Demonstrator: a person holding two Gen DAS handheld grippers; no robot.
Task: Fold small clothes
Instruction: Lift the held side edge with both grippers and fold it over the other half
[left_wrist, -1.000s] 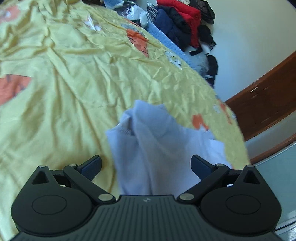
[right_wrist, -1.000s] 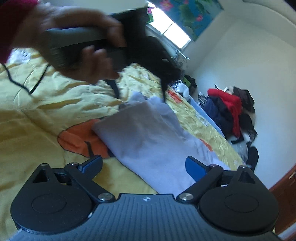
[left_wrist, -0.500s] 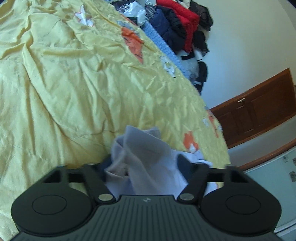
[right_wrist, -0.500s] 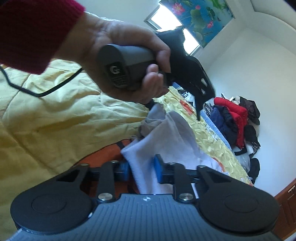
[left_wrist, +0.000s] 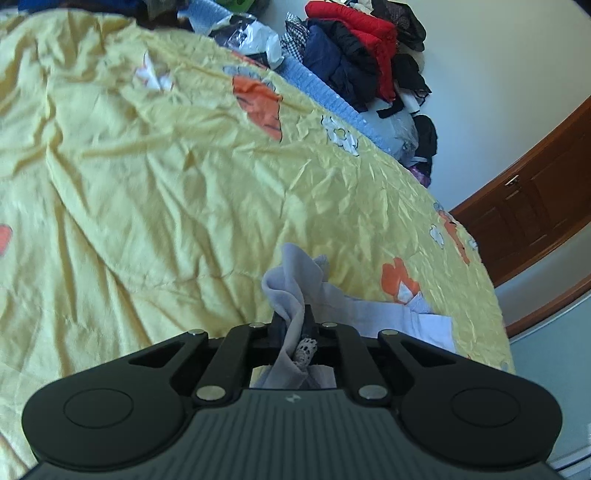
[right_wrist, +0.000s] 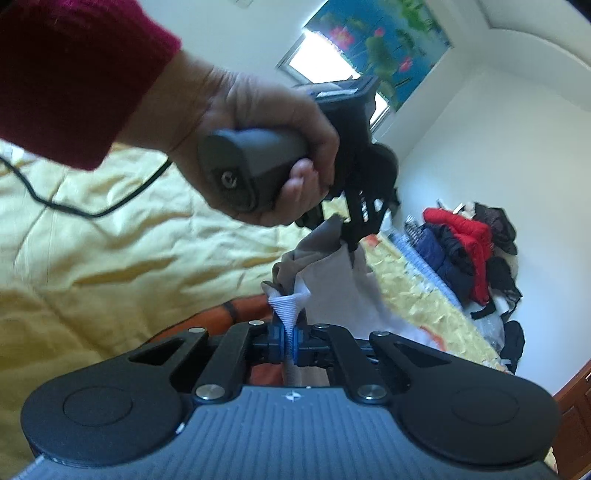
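So the garment (left_wrist: 295, 280), a small pale lilac thing, sits low-centre in both views, bunched on the yellow bedspread (left_wrist: 147, 184). The left gripper (left_wrist: 295, 325) has just been closing and now pinches a gathered bit of it; the right gripper (right_wrist: 290, 338) likewise just closed and nips a white ribbed edge. Looks to me like folding has barely started: both corners grabbed, cloth crumpled, no neat crease anywhere yet. The left view shows the rest of the fabric trailing right on the bed, plus a clothes pile (left_wrist: 362, 55) upper right. Only the right view shows the hand (right_wrist: 266, 122) working the left gripper, top centre.
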